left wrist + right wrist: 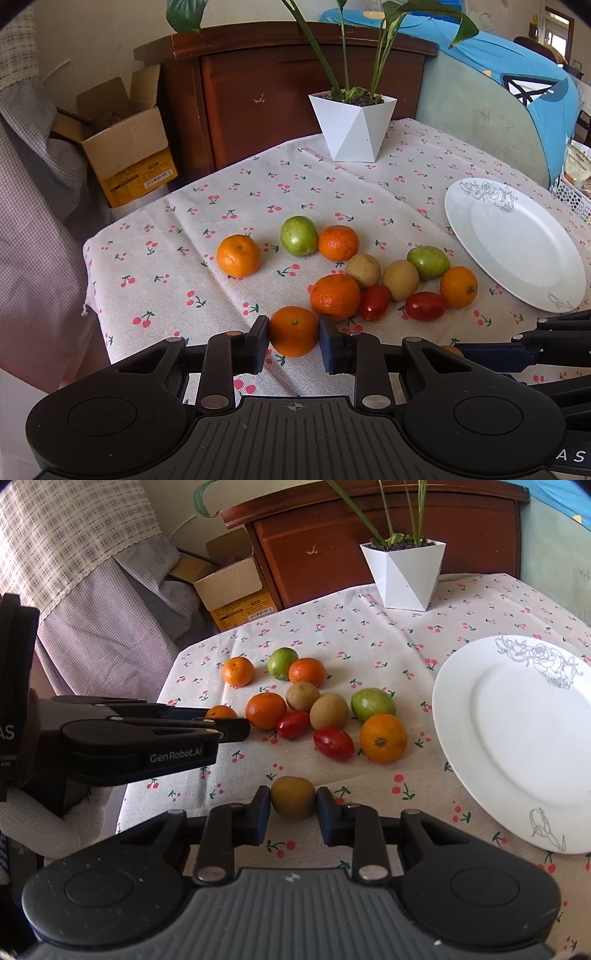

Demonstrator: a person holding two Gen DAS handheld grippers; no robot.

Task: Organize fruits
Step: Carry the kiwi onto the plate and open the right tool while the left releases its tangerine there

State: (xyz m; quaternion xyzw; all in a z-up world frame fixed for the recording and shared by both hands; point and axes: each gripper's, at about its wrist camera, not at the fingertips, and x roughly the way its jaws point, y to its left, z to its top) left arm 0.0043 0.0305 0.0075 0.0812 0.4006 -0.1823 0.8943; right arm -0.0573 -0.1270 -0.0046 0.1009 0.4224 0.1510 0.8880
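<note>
My left gripper (293, 341) is shut on an orange mandarin (293, 331) at the near left of the fruit pile; it shows from the side in the right wrist view (232, 723). My right gripper (293, 805) is shut on a brown kiwi-like fruit (293, 796) near the table's front. More mandarins (334, 296), two green fruits (299, 235), two brown fruits (400, 279) and two red tomatoes (424, 305) lie loose on the cherry-print cloth (221, 206). A white plate (517, 738) lies empty to the right.
A white faceted plant pot (351, 125) stands at the table's back. A cardboard box (129, 144) and a wooden cabinet (258, 92) are behind the table. The table's left edge drops off beside a checked cloth (33, 184).
</note>
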